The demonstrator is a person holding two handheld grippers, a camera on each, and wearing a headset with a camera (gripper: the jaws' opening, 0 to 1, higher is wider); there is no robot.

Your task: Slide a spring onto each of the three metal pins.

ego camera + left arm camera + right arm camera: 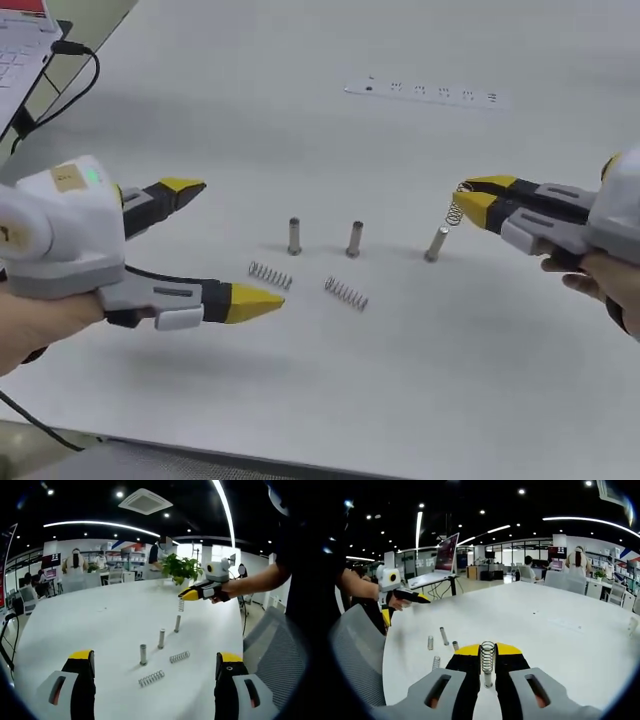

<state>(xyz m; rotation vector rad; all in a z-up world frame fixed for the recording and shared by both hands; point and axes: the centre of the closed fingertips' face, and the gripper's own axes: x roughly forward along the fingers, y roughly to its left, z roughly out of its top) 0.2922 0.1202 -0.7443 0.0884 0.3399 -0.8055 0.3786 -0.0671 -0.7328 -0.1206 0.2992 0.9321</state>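
Observation:
Three short metal pins stand upright in a row on the white table: left pin (294,235), middle pin (354,238), right pin (436,243). Two springs lie flat just in front of them, one on the left (270,275) and one nearer the middle (346,292). My right gripper (472,201) is shut on a third spring (455,212), which hangs upright just above the right pin. In the right gripper view this spring (487,661) sits between the jaws over the pin (488,681). My left gripper (225,245) is open and holds nothing, left of the pins.
A white power strip (430,94) lies at the far side of the table. A laptop (20,40) with a black cable sits at the far left corner. The table's near edge runs along the bottom of the head view. Office desks and people are in the background.

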